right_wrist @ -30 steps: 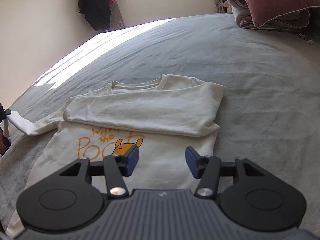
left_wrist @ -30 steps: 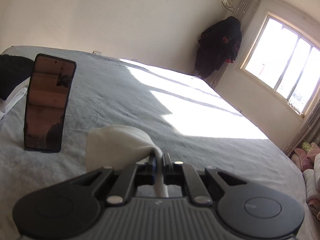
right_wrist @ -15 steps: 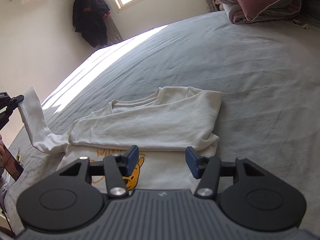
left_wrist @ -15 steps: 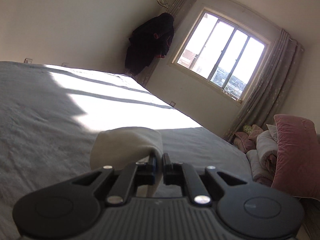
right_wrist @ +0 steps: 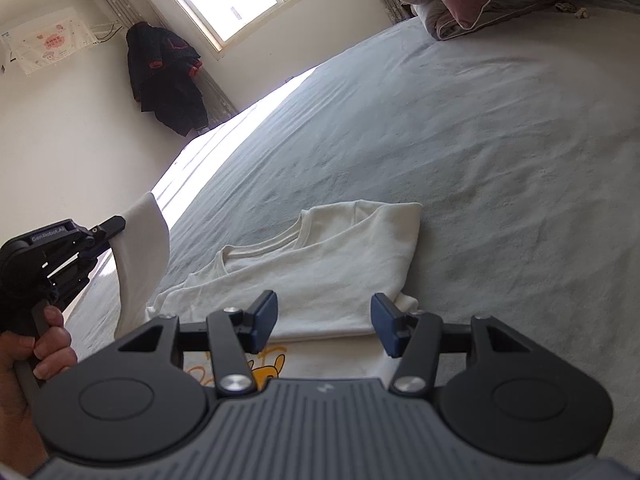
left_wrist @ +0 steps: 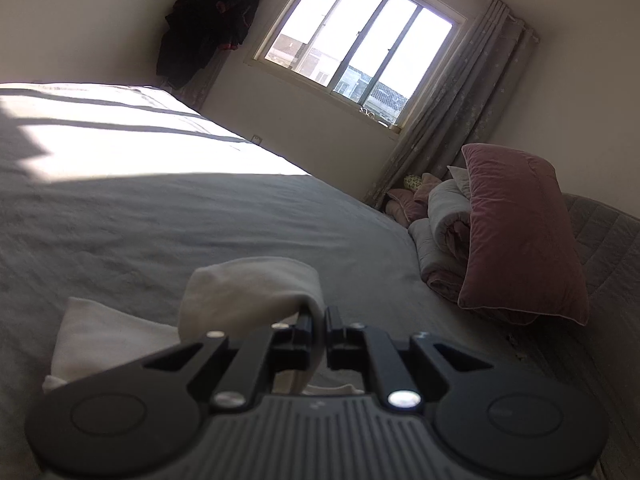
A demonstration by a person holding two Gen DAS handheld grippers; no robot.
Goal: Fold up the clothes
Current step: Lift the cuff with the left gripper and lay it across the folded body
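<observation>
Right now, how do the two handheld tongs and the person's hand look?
Both tongs have black linkage arms, silver pivot screws and a ribbed grey body with round discs. The right pair has blue pads. The left carries white "GenRobot.AI" lettering. The hand is bare.

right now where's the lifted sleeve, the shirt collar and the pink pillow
lifted sleeve [right_wrist: 140, 256], right wrist view, middle of the hanging cloth
shirt collar [right_wrist: 262, 249], right wrist view, front of the neckline rib
pink pillow [left_wrist: 520, 236], left wrist view, centre of its face
</observation>
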